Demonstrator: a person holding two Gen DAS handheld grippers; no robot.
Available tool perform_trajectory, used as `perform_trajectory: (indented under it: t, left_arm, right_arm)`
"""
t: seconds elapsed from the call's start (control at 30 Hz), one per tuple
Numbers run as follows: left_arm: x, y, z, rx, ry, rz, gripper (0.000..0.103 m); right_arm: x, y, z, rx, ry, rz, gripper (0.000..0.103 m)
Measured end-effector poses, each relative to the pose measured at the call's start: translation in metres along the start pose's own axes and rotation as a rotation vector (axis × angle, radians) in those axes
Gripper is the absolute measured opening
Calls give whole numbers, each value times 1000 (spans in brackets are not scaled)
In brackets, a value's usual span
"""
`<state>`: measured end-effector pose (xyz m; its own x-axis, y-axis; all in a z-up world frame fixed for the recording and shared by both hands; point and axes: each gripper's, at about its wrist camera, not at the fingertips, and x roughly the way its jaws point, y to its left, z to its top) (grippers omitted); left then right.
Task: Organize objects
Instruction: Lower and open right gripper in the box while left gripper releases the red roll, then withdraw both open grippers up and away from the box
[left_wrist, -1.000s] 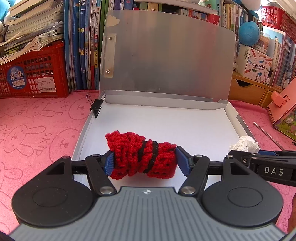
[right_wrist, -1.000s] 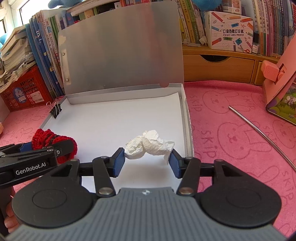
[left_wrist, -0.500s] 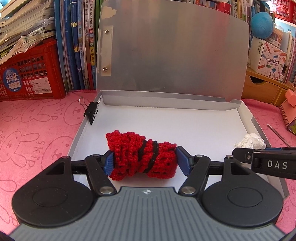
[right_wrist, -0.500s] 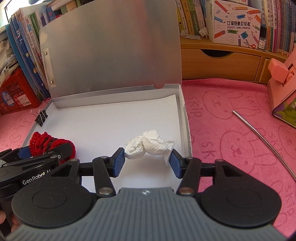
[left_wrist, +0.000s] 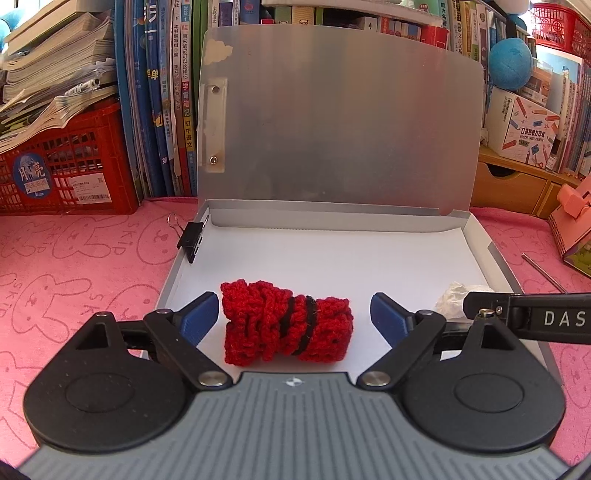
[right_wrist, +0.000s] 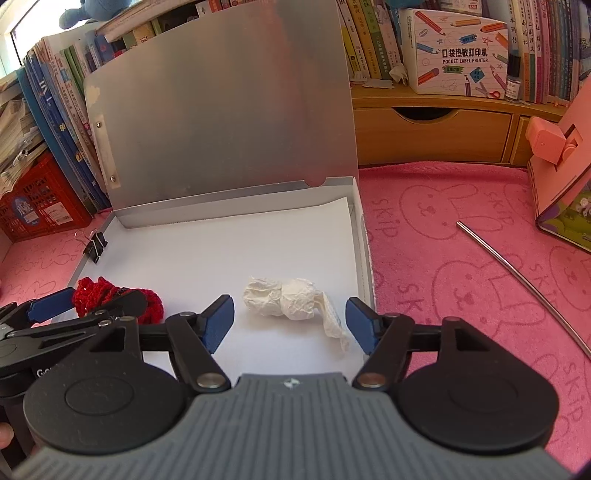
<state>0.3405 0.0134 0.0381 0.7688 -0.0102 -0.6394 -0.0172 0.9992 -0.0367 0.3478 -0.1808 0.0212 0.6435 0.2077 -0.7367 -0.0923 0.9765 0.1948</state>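
Two grippers just opening | red knit roll (left_wrist: 287, 325) between left fingers (left_wrist: 199, 317), untouched | tissue wad (right_wrist: 284, 302) between right fingers (right_wrist: 218, 322), untouched

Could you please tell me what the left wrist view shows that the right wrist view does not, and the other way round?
Only the left wrist view shows the blue ball on the shelf and the red basket at top right. Only the right wrist view shows the whole metal rod, the small bottle and the wooden drawer. Both show the open grey box, the red knitted roll, the crumpled tissue, the binder clip, and both grippers, left gripper and right gripper, with jaws just opened clear of these.
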Motion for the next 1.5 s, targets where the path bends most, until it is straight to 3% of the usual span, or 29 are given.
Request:
perform_trajectory:
  t: [0.5, 1.13, 1.5]
  left_arm:
    - [-65, -5, -15, 56, -75, -35, 93]
    - [-147, -1, -72, 93, -138, -128, 94]
    - [-183, 5, -105, 122, -193, -145, 96]
  right_arm:
    - [-61, 6, -25, -60, -91, 32, 79]
    - [-124, 10, -90, -132, -170, 98, 80]
    - [-148, 5, -127, -161, -232, 74, 80]
